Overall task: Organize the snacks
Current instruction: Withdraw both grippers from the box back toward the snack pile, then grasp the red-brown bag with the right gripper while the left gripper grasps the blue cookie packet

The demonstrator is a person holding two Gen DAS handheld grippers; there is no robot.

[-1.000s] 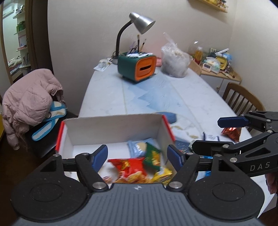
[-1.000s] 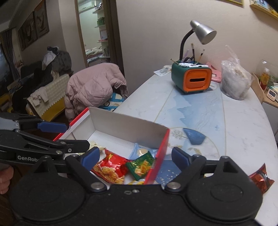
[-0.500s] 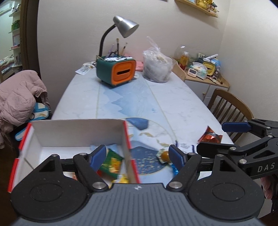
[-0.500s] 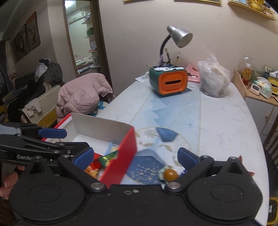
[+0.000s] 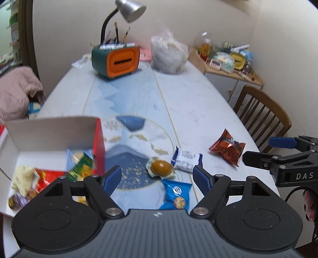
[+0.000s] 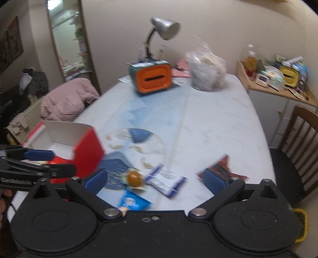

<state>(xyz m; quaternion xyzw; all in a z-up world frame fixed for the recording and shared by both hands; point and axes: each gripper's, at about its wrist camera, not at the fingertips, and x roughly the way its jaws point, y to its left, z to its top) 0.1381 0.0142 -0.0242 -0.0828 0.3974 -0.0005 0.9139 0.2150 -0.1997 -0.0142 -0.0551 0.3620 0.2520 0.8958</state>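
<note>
A red and white box (image 5: 59, 135) (image 6: 87, 146) holding several snack packets stands at the table's near left. On the table to its right lie a brown sweet in a clear wrapper (image 5: 161, 167) (image 6: 133, 178), a white and blue packet (image 5: 186, 159) (image 6: 165, 180), a blue biscuit packet (image 5: 176, 195) (image 6: 132, 202) and an orange-red packet (image 5: 227, 147) (image 6: 224, 168). My left gripper (image 5: 157, 179) is open above the brown sweet and the blue packet. My right gripper (image 6: 155, 179) is open wide above the same snacks. Neither holds anything.
At the far end of the table stand a green and orange organizer (image 5: 117, 59) with a desk lamp (image 5: 129, 10) and a full plastic bag (image 5: 169, 53). A wooden chair (image 5: 262, 115) is at the right edge. A pink jacket (image 5: 15, 95) lies left.
Both grippers have swung right, from over the box to over the loose snacks on the table. The right gripper's jaws have opened wider.
</note>
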